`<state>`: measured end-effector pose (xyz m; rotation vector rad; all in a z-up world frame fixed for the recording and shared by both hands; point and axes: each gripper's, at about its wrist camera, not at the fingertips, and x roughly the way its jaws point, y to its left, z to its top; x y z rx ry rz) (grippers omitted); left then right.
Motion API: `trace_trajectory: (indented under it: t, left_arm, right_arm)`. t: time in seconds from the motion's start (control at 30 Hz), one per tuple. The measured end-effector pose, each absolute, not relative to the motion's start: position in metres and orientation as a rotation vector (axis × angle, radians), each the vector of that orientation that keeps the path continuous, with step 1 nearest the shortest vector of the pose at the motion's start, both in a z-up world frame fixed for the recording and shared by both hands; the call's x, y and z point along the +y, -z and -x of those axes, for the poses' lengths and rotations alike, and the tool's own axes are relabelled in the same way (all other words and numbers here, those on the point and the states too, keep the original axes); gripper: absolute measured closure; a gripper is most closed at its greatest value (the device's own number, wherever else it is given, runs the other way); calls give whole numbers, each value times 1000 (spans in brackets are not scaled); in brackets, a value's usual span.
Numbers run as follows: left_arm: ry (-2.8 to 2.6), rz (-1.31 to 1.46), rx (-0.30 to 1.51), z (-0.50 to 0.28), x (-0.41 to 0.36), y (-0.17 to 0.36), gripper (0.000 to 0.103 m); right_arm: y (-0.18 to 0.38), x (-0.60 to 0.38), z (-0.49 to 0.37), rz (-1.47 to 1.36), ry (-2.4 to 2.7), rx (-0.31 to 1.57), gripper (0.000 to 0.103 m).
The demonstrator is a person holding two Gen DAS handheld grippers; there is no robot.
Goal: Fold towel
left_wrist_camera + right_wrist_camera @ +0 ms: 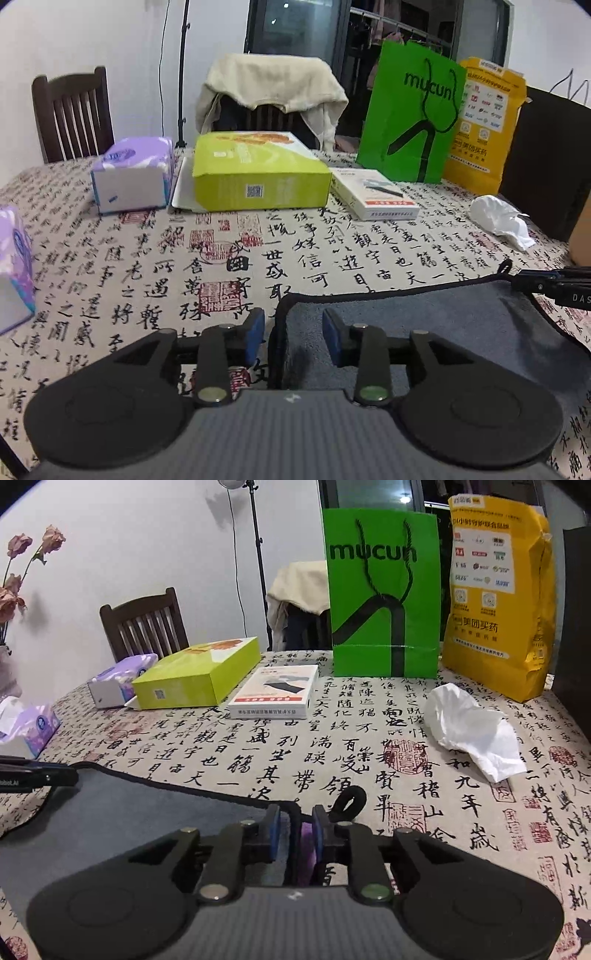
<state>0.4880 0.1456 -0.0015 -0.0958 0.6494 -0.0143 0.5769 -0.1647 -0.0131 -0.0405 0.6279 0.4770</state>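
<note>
Desk (110, 258) under a calligraphy-print cloth, clutter along the far side: green paper bag (384, 602), yellow bag (498, 602), lime box (258, 173), tissue packs, a small white box (275, 694), a crumpled white tissue (472, 727). The grey towel (424, 317) lies flat on the near part of the desk, dark piping round its edge, a hanging loop (351, 801) at the far right corner. My left claw (293, 332) is spread, straddling the towel's far left corner — the piped edge runs between the blue pads, neither pad touching it as far as I can tell. My right claw (295, 830) is nearly pressed together over the right corner's edge; whether it truly pinches the cloth I cannot tell, and something purple shows behind the gap. Risk — if I lift now, the left corner stays down while the right rises, and the fold goes skewed. A thin bite on the piping alone could also slip out mid-fold. The loop might snag a pad.
</note>
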Motion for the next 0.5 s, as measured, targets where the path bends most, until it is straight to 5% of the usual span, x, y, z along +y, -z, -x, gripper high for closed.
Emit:
trace_trajectory:
  t: [0.5]
  left_arm:
    - [5,60,575,-420,124,-23,51]
  right_arm:
    - [-23,-175,-514,89,-507,539,70]
